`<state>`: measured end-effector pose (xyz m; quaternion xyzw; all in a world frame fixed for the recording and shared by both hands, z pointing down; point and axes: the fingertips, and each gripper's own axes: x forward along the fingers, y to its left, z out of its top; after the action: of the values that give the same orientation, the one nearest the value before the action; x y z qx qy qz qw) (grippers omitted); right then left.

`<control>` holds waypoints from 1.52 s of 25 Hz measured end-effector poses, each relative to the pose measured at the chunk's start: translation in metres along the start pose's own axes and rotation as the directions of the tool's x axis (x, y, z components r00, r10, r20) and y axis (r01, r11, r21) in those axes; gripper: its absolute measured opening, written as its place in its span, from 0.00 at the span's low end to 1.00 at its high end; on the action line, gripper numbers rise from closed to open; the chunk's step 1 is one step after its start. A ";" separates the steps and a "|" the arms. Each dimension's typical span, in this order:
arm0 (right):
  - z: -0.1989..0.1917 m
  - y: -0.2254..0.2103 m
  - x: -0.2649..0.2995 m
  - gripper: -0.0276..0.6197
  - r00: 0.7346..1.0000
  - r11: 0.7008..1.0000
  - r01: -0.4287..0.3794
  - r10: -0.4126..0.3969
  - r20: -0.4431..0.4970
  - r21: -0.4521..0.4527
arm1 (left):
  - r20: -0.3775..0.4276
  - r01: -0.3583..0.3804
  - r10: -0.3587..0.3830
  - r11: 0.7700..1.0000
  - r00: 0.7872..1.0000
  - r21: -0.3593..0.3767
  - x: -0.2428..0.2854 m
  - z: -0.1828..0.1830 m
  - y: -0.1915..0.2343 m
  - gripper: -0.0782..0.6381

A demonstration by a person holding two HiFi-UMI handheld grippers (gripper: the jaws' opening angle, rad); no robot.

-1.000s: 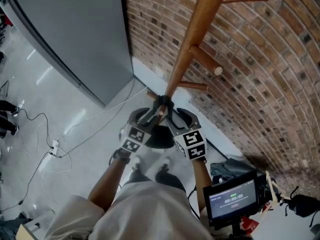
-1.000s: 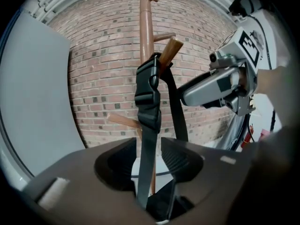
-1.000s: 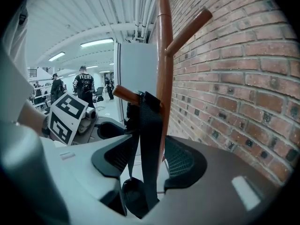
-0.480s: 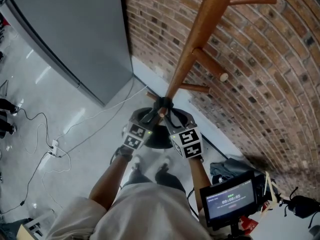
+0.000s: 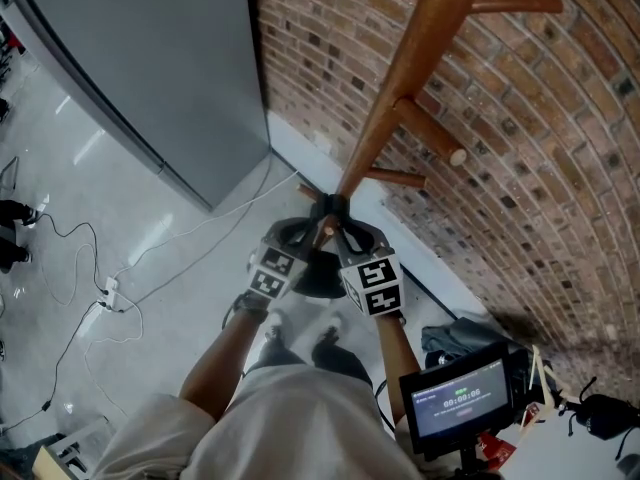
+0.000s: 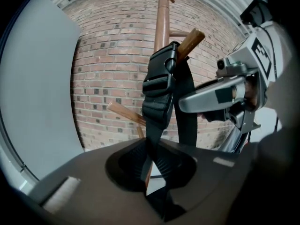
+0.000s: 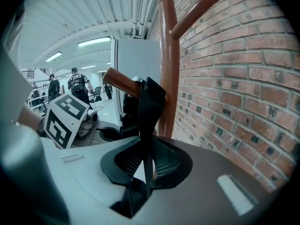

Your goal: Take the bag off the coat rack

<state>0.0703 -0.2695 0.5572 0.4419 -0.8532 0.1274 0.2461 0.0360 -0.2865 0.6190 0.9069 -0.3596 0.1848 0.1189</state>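
Observation:
A wooden coat rack (image 5: 400,88) stands against the brick wall. A black bag strap (image 6: 159,97) with a plastic buckle hangs over one of its pegs (image 6: 190,40). My left gripper (image 6: 150,168) has the strap between its jaws, which are closing with the pads against the webbing. My right gripper (image 7: 145,172) grips the same strap (image 7: 149,111) just below the peg (image 7: 123,82), its jaws closing too. In the head view both grippers, left (image 5: 318,226) and right (image 5: 340,226), meet at the strap (image 5: 330,208) beside the pole. The bag's body is hidden.
The brick wall (image 5: 540,148) is close on the right, and a grey panel (image 5: 150,68) stands to the left. Cables (image 5: 110,288) trail over the floor. A small monitor (image 5: 465,398) and a dark bag (image 5: 460,333) are at the lower right. People (image 7: 77,86) stand far off.
Both grippers' jaws have drawn together on the strap at the peg. The grippers have stayed at the same spot beside the pole.

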 end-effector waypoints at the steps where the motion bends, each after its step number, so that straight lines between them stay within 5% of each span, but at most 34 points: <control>1: 0.000 0.000 0.000 0.10 1.000 1.000 0.003 -0.003 -0.001 0.003 | -0.001 -0.001 0.001 1.000 1.000 -0.002 0.000 0.000 0.001 0.15; 16: 0.000 -0.003 -0.009 0.05 0.999 0.999 0.030 -0.029 -0.031 0.034 | -0.011 -0.030 0.030 0.998 1.000 -0.053 -0.013 0.003 0.008 0.12; 38: 0.032 -0.013 -0.058 0.05 0.995 0.992 0.053 -0.062 0.072 0.112 | 0.126 -0.036 0.049 0.994 0.991 -0.106 -0.061 0.052 0.005 0.12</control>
<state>0.0999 -0.2509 0.4994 0.4836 -0.8405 0.1501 0.1925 0.0046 -0.2711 0.5466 0.9015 -0.3950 0.1097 0.1386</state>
